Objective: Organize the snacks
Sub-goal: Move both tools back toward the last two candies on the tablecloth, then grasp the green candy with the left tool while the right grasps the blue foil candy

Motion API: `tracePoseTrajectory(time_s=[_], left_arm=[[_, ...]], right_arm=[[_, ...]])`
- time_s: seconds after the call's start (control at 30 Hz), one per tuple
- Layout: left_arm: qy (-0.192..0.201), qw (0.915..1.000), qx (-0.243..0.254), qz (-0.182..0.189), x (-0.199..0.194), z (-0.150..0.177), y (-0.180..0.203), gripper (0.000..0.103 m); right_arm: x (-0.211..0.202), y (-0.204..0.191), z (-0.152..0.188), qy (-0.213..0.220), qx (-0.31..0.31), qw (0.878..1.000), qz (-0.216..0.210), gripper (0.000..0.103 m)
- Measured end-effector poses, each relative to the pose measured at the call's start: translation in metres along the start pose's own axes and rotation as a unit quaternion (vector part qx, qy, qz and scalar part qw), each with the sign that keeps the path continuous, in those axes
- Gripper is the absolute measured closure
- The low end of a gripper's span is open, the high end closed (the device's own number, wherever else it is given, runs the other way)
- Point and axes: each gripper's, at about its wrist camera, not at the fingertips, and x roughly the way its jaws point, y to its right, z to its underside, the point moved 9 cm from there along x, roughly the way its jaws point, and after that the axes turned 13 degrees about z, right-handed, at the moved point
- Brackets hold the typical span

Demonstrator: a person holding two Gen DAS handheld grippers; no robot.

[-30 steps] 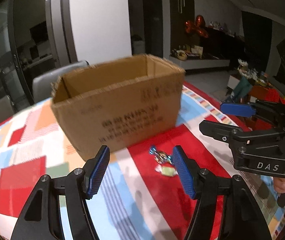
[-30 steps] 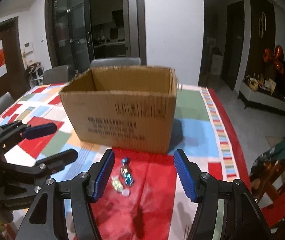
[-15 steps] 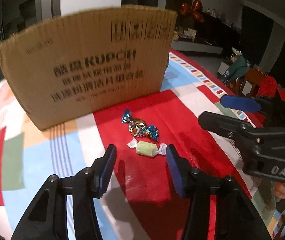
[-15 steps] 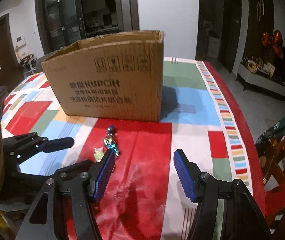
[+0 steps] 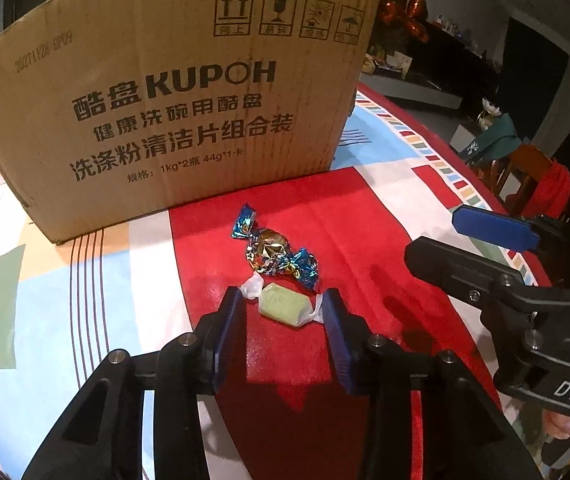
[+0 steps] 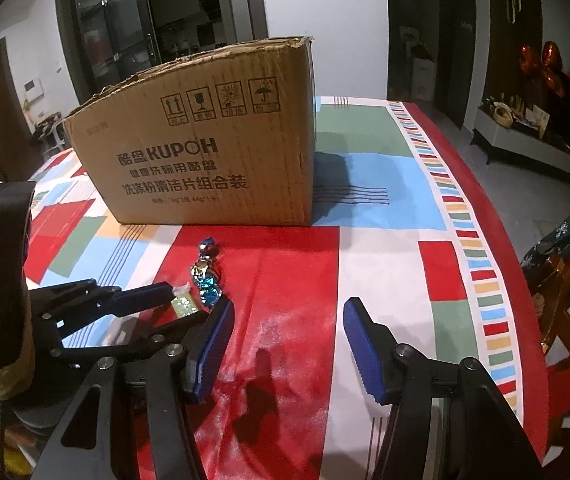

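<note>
A pale green candy in a clear wrapper [image 5: 283,309] lies on the red patch of the tablecloth. My left gripper [image 5: 281,304] is open with its fingertips on either side of the candy, down at the table. A blue-and-gold foil candy [image 5: 273,250] lies just beyond it, toward the cardboard box [image 5: 173,92]. In the right wrist view the green candy [image 6: 184,304] shows between the left gripper's fingers [image 6: 145,300], with the foil candy [image 6: 205,272] beside it. My right gripper [image 6: 285,316] is open and empty, low over the red cloth to the right of the candies.
The open-topped cardboard box [image 6: 205,152] stands upright behind the candies on the patchwork tablecloth [image 6: 405,168]. The table's right edge [image 6: 497,216] has a wooden chair with red and green cloth [image 6: 565,248] beside it. The right gripper [image 5: 485,248] shows at the right of the left wrist view.
My left gripper has come forward and down and narrowed, so its fingertips now flank the green candy. My right gripper has lowered a little and stayed open.
</note>
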Motion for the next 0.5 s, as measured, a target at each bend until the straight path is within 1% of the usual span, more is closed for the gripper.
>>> tracePoseTrajectory(time_s=[0.07, 0.1, 0.17, 0.23, 0.27, 0.5], left_arm=[[0.001, 1.0000, 0.007, -0.003, -0.001, 0.000, 0.000, 0.070], [0.001, 1.0000, 0.007, 0.002, -0.002, 0.001, -0.001, 0.074], [0.001, 1.0000, 0.001, 0.009, -0.003, 0.001, -0.002, 0.075], [0.004, 0.9999, -0.002, 0.011, -0.006, 0.002, -0.006, 0.076], [0.006, 0.9999, -0.003, 0.010, -0.008, 0.002, -0.008, 0.077], [0.029, 0.9995, -0.014, -0.008, -0.034, 0.000, -0.030, 0.077]], right_arm=[[0.000, -0.002, 0.000, 0.000, -0.001, 1.000, -0.001, 0.045], [0.000, -0.004, 0.000, 0.000, -0.002, 1.000, -0.001, 0.045], [0.000, -0.008, -0.001, -0.001, -0.004, 1.000, -0.003, 0.045], [0.001, -0.012, -0.001, -0.001, -0.006, 1.000, -0.004, 0.048], [0.001, -0.014, -0.001, -0.003, -0.008, 1.000, -0.005, 0.049], [0.006, -0.036, -0.005, -0.007, -0.020, 1.000, -0.016, 0.050]])
